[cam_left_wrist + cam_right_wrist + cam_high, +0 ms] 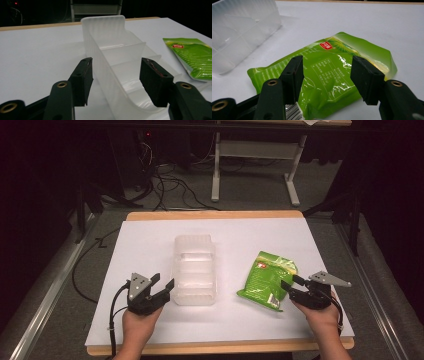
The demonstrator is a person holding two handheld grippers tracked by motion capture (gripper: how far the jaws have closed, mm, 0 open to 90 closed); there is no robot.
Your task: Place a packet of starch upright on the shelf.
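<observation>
Two grippers work at a white-covered table (150,330), and both stand wide apart in the jaws, holding nothing. The left gripper (159,289) sits just beside the near left corner of a translucent plastic organizer tray (194,269); in the left gripper view (114,75) its jaws straddle the tray's near left wall, one outside and one over the interior, and whether they touch it cannot be told. The tray (110,50) is frosted, ribbed on its tall far end wall, with rounded corners and thin cross-dividers that split it into several compartments, all of which look empty.

Right of the tray lies a green snack pouch (267,279), flat on the table and well apart from the tray. It is glossy, crinkled film with a small red label near its far end, white printed text on its face and a barcode at its near edge. The right gripper (290,285) is at the pouch's near right edge; in the right gripper view (326,75) its jaws spread over the pouch (324,75), with the tray (242,32) beyond at the upper left.
</observation>
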